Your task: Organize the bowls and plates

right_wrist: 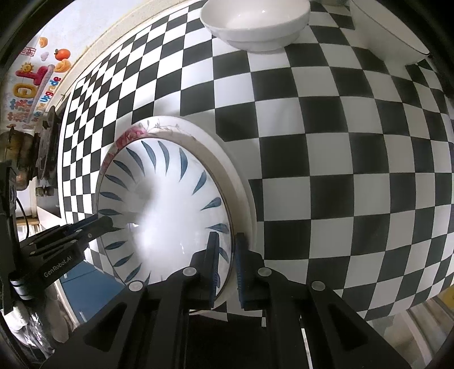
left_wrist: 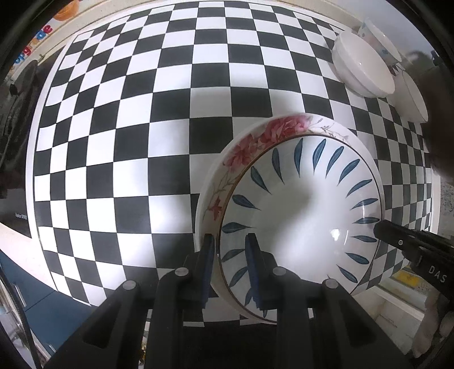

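A blue-leaf bowl (left_wrist: 300, 215) sits nested in a wider dish with red flowers on its rim (left_wrist: 255, 139), on the checkered cloth. My left gripper (left_wrist: 231, 266) is shut on the near rim of the bowl and dish, one finger inside and one outside. My right gripper (right_wrist: 227, 264) is shut on the opposite rim of the same stack (right_wrist: 170, 198). The right gripper's fingers (left_wrist: 397, 238) show at the bowl's far edge in the left view, and the left gripper's fingers (right_wrist: 93, 227) show in the right view.
A plain white bowl (left_wrist: 360, 68) (right_wrist: 255, 22) stands on the cloth beyond the stack, with other white bowls (left_wrist: 411, 96) (right_wrist: 388, 31) beside it. The checkered cloth (left_wrist: 142, 142) covers the table. The table edge lies near the bottom of both views.
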The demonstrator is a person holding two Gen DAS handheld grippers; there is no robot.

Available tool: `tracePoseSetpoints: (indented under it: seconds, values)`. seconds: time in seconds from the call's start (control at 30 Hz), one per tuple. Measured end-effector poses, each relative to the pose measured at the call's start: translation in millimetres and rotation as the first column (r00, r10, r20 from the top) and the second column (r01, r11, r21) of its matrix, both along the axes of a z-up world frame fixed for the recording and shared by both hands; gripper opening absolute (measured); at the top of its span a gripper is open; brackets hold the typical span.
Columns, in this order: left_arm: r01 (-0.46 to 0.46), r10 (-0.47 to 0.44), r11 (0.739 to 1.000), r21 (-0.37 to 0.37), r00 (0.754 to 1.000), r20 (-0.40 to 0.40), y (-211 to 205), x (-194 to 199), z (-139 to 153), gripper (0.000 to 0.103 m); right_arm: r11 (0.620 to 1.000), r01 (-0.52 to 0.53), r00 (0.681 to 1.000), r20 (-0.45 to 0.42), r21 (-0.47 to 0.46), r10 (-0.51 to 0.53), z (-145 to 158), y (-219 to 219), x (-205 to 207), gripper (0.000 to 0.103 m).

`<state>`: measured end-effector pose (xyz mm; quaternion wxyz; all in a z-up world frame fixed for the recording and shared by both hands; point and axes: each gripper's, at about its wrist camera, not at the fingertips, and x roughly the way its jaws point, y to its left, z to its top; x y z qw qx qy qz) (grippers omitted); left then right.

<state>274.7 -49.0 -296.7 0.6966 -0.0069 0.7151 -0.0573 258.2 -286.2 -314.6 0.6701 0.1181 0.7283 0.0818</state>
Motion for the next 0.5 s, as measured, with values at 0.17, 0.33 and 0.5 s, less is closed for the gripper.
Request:
tracePoseSetpoints:
  seconds: [0.17, 0.33, 0.5]
  values:
    - [-0.001, 0.001, 1.000, 0.008, 1.000, 0.028, -4, -8, 17, 0.020, 1.000, -0.005, 0.999, 0.032, -0.030, 0.006, 19, 4, -4, 0.013]
    - [0.002, -0.002, 1.000, -0.001, 0.998, 0.069, -10, -25, 55, 0.020, 0.998, -0.020, 0.995, 0.092, -0.066, 0.026, 57, 14, -18, 0.013]
    - [-0.014, 0.017, 0.999, -0.036, 0.995, 0.096, -8, -41, 92, 0.020, 0.998, -0.014, 0.992, 0.128, -0.057, 0.021, 94, 19, -35, 0.016]
